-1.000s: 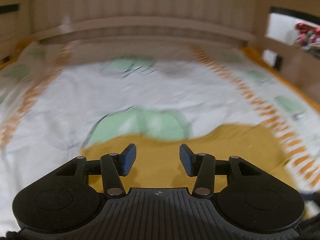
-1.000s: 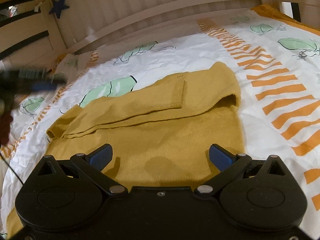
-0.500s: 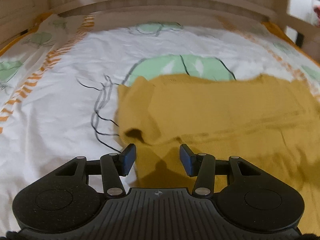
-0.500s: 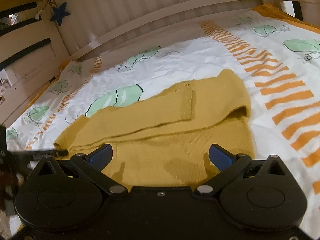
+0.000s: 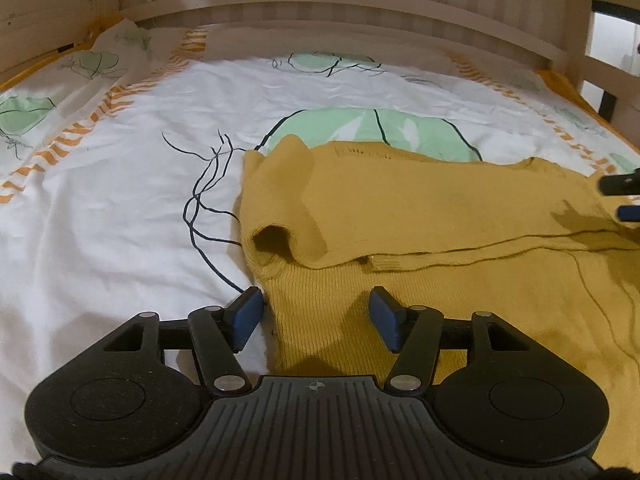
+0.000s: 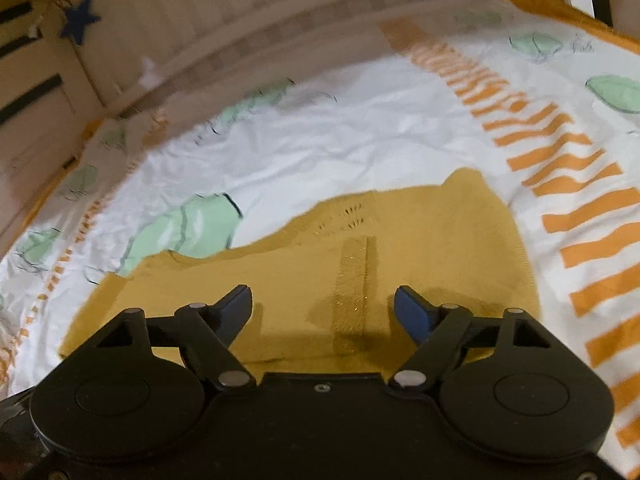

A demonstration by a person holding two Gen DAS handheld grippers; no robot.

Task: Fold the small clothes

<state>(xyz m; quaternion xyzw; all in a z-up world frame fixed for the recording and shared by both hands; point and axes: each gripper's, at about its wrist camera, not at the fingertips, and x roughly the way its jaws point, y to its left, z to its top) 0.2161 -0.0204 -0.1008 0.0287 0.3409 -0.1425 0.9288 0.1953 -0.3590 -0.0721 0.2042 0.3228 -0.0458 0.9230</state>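
Note:
A mustard-yellow knitted sweater point(image 5: 440, 216) lies flat on the bed sheet point(image 5: 120, 200), one sleeve folded across its body. My left gripper point(image 5: 316, 314) hovers low over the sweater's left edge. Its jaws are opening, the ribbed fabric lies under the gap, and the pads do not press it. My right gripper point(image 6: 324, 306) hangs over the sweater point(image 6: 440, 240) with the folded sleeve's ribbed cuff point(image 6: 354, 280) just ahead of its gap. Its jaws are closing with nothing pinched. The right gripper point(image 5: 624, 200) also shows at the right edge of the left wrist view.
The white sheet point(image 6: 360, 128) carries green leaf prints and orange striped bands point(image 6: 580, 216). A pale wooden headboard rail point(image 5: 320, 4) runs along the far side. Side rails stand left and right, and a blue star point(image 6: 80, 20) hangs on the left one.
My left gripper came down close to the sweater's left edge and its jaws widened. My right gripper slid forward over the sweater toward the sleeve cuff and its jaws narrowed.

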